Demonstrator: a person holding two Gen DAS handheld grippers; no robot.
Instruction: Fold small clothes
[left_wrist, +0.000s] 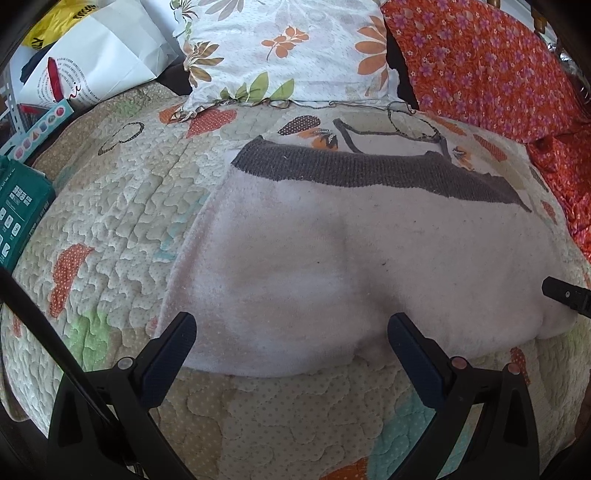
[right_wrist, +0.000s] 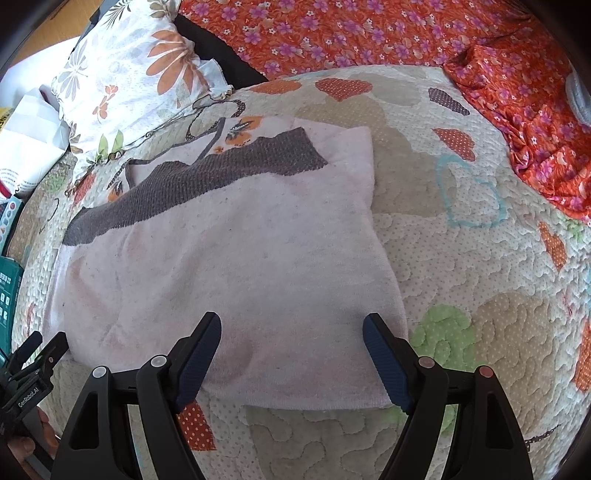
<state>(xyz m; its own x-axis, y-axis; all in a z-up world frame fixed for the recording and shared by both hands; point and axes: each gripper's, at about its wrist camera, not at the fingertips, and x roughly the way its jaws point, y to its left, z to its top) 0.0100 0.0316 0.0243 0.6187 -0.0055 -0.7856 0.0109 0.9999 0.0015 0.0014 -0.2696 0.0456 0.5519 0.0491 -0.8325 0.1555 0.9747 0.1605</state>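
A small pale pink knitted garment (left_wrist: 332, 258) with a dark grey knit band (left_wrist: 351, 170) lies folded flat on the quilted bedspread (left_wrist: 122, 221). It also shows in the right wrist view (right_wrist: 229, 258), with the grey band (right_wrist: 192, 184) at its far side. My left gripper (left_wrist: 291, 332) is open, its fingers over the garment's near edge, holding nothing. My right gripper (right_wrist: 291, 332) is open over the garment's near right corner, holding nothing. The right gripper's tip shows at the right edge of the left wrist view (left_wrist: 565, 293), and the left gripper shows at the lower left of the right wrist view (right_wrist: 33, 354).
A floral pillow (left_wrist: 288, 48) and an orange flowered cloth (left_wrist: 491, 66) lie at the far side of the bed. A white paper bag (left_wrist: 92, 62) and a green box (left_wrist: 18, 210) sit at the left. The quilt (right_wrist: 480, 258) stretches to the right of the garment.
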